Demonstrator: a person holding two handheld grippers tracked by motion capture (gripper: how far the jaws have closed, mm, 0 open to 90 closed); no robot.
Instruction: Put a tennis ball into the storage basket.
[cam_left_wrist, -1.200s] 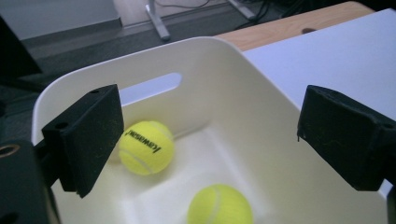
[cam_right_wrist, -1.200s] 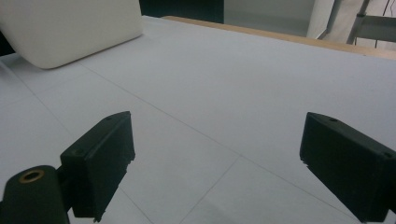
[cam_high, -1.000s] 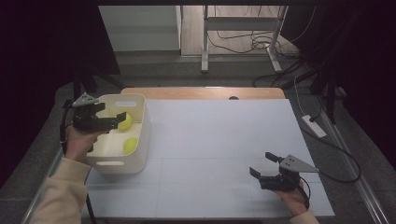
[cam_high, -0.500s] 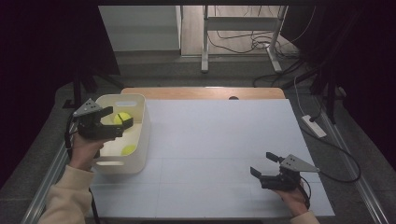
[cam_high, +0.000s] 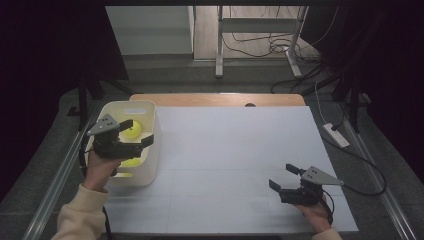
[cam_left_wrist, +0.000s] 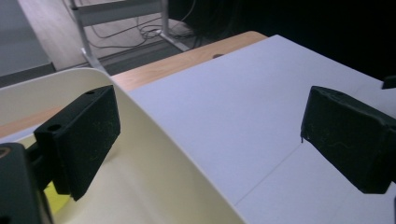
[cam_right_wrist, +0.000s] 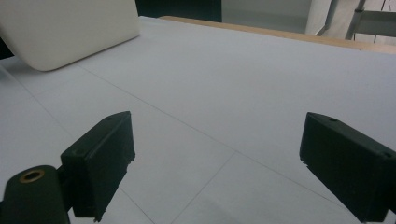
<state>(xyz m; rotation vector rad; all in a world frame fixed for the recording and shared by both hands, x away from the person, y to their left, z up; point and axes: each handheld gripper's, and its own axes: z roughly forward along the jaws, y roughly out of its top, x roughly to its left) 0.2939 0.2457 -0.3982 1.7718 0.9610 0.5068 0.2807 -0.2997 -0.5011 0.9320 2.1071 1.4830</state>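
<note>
Left gripper (cam_high: 136, 133) is hovering over the cream bin (cam_high: 150, 165), jaws spread wide and empty, two yellow balls (cam_high: 132, 131) sitting inside it. Right gripper (cam_high: 285, 178) is idling well away from the bin, jaws apart too.

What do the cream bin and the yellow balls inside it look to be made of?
The bin looks like moulded plastic: smooth, matt cream walls with rounded corners and a thin curved rim in the left gripper view. The yellow balls have a dull yellow-green surface, possibly felt like tennis balls; too small to confirm. The left tool hangs open above them.
</note>
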